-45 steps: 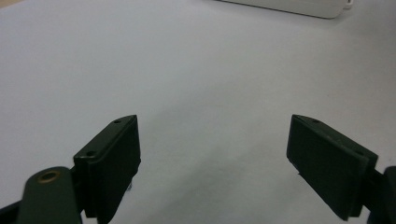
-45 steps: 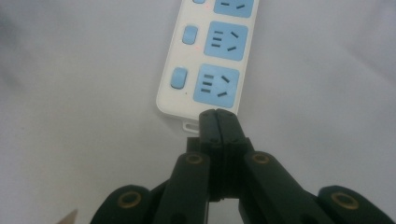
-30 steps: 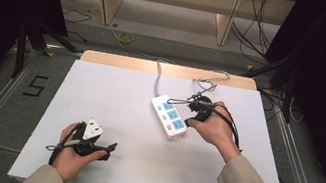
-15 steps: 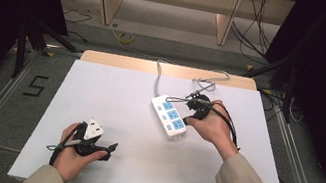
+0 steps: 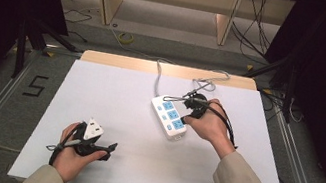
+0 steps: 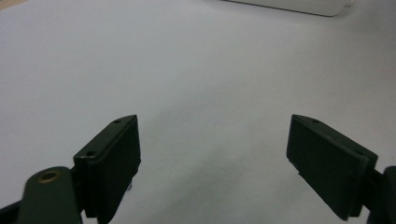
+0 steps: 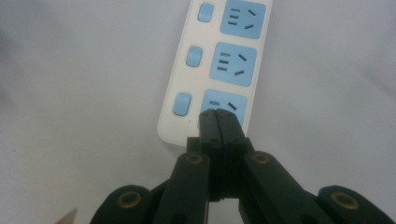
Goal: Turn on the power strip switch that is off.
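white power strip (image 5: pixel 168 117) with blue sockets, white table (image 5: pixel 137 168)

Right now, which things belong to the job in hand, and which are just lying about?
In play:
- power strip, white with blue sockets
- right gripper, jaws shut, tips over the strip's end socket
- left gripper, jaws open over bare table

Lying about:
- strip's grey cable, trailing off the far edge
- yellow cable coil on the floor
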A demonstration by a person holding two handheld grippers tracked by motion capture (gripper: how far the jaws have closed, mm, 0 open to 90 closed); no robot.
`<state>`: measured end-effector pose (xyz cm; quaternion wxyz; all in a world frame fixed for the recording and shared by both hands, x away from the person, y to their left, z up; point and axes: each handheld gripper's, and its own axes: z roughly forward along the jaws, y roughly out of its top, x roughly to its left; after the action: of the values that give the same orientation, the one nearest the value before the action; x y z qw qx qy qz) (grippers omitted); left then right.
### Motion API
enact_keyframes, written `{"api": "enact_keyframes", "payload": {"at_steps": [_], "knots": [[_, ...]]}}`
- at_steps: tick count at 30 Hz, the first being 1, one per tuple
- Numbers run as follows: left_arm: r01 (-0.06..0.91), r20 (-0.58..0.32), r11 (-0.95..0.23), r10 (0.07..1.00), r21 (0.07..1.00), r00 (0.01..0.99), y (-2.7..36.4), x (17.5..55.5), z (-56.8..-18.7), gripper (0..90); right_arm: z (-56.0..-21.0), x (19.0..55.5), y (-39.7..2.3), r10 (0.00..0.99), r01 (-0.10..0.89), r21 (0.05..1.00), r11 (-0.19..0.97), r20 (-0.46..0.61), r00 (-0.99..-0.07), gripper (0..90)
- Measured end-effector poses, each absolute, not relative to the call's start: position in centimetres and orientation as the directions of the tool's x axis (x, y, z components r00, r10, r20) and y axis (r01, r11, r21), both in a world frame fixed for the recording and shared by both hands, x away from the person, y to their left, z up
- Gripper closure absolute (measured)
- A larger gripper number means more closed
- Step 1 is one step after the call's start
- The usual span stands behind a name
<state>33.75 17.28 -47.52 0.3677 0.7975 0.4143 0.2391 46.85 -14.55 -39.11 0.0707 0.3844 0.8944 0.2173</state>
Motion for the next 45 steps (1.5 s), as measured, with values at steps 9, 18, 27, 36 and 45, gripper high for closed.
{"api": "enact_keyframes", "payload": {"at_steps": [9,18,27,36,45], "knots": [[0.482,0.079,-0.390,0.834,0.785,0.546,17.2,33.8,-47.5,17.3,-39.1,47.0,-14.4,0.717,0.654,0.443,0.613,0.034,-0.696,90.0],[0.485,0.075,-0.389,0.834,0.783,0.547,17.2,33.8,-47.6,17.3,-39.0,47.1,-13.8,0.714,0.649,0.437,0.623,0.020,-0.700,90.0],[0.484,0.074,-0.386,0.835,0.785,0.545,17.2,33.8,-47.6,17.3,-39.1,47.3,-13.3,0.711,0.647,0.436,0.625,0.024,-0.703,90.0],[0.483,0.079,-0.394,0.831,0.782,0.550,17.2,33.8,-47.5,17.1,-39.3,47.5,-12.7,0.710,0.646,0.435,0.628,0.022,-0.704,90.0],[0.482,0.077,-0.392,0.831,0.783,0.551,17.2,33.8,-47.5,17.1,-39.6,47.6,-12.3,0.710,0.649,0.430,0.627,0.027,-0.704,90.0]]}}
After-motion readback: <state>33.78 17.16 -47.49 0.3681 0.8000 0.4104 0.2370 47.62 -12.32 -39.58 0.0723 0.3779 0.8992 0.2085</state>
